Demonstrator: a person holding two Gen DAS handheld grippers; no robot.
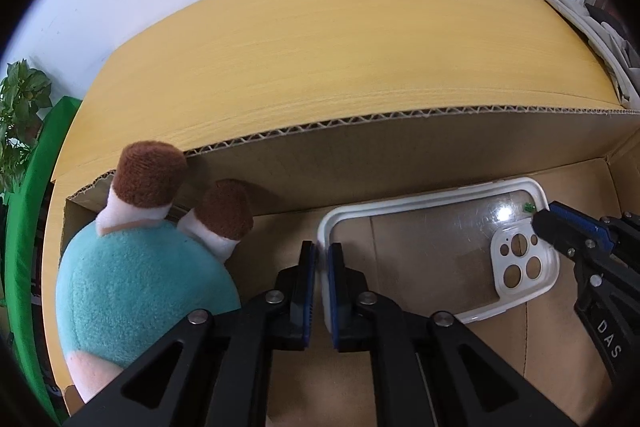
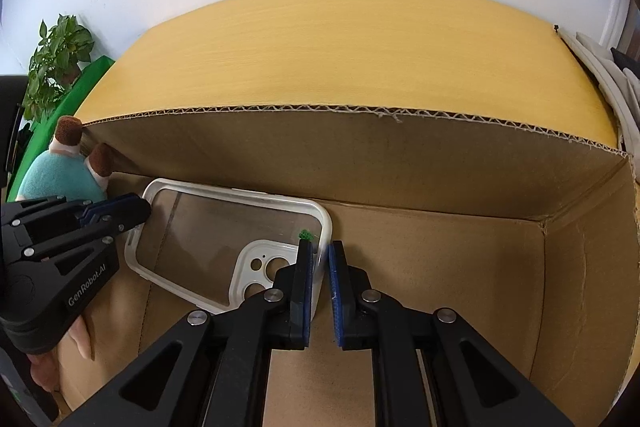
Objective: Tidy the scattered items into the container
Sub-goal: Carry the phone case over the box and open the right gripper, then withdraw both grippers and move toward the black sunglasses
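A clear phone case (image 1: pixel 436 251) with a white rim is being lowered into a cardboard box (image 2: pixel 360 163), which is standing on a yellow table (image 1: pixel 340 39). One end of the rim is being pinched by the left gripper (image 1: pixel 322 253), the jaws nearly shut with the white edge between its blue pads; the opposite end, by the camera cut-out, is being clamped the same way by the right gripper (image 2: pixel 320 251). The case is being kept close to the box floor, near the far wall, though whether it is already resting there cannot be told. A teal plush toy (image 1: pixel 144 287) with brown-tipped limbs is already lying in the left end of the box, just beside the left gripper.

The step in hand is judged to be the release. It is best done with the case set flat on the floor first, both ends being let go together, so that it is not tipped or dragged. Care is being called for on the left, where the plush could be snagged as the jaws are drawn up.
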